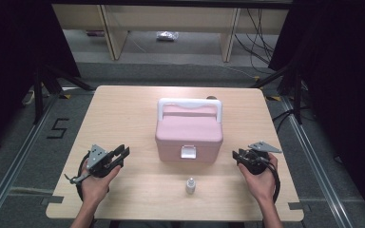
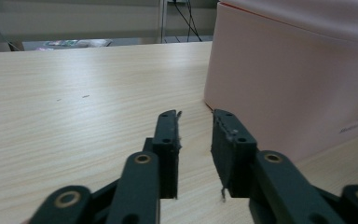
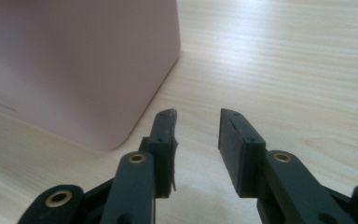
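The left gripper (image 1: 122, 154) and the right gripper (image 1: 236, 155) both stand spread and empty, flanking the pink box (image 1: 189, 130) without touching it.

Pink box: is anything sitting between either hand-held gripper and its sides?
Nothing visible. The left hand-held gripper and right hand-held gripper flank the pink box, both open and empty, with bare table between. The small bottle stands in front of the box, off both paths.
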`<state>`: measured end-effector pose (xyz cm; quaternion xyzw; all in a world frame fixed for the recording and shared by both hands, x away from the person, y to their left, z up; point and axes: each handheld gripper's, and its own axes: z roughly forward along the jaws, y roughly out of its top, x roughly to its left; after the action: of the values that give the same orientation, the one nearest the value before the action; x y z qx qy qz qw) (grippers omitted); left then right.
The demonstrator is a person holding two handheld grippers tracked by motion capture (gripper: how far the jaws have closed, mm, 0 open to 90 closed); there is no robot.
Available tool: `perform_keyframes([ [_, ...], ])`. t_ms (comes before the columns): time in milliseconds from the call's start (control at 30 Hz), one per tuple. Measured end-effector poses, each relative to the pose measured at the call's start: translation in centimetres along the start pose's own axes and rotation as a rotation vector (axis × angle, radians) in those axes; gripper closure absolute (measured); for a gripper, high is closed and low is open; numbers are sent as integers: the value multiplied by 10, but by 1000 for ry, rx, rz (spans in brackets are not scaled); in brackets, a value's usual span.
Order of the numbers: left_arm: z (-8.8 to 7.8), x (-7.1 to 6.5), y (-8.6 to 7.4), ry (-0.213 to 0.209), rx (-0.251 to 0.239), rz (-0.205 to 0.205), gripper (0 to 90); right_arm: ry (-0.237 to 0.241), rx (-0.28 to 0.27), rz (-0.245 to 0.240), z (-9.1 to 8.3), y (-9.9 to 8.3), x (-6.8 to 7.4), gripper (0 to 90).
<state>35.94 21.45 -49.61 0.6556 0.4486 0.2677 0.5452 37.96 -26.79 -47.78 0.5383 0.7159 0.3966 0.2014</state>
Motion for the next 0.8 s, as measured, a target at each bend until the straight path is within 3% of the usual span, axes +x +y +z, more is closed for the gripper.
perform_keyframes([
  [67,0,0,1,-7,2,-10,768,0,-13,-9,1,1,-2,709],
  [100,-1,-1,1,-7,5,-15,789,24,-29,-31,0,2,-6,725],
  [267,-1,-6,2,-38,44,-36,885,19,-27,-22,-6,8,-11,866],
  [400,3,-10,6,-75,58,-42,896,21,-10,-11,-9,13,-11,900],
  [433,6,-13,10,-84,50,-40,896,46,-18,-10,-7,19,-9,900],
  [533,16,-20,22,-102,59,2,897,26,-14,-26,-5,25,-6,900],
  [600,27,-23,32,-107,71,15,897,42,-10,-37,-2,34,2,900],
  [667,47,-29,45,-136,120,39,897,51,5,-48,2,45,10,900],
  [800,66,-33,51,-161,168,51,896,51,19,-51,8,55,15,900],
])
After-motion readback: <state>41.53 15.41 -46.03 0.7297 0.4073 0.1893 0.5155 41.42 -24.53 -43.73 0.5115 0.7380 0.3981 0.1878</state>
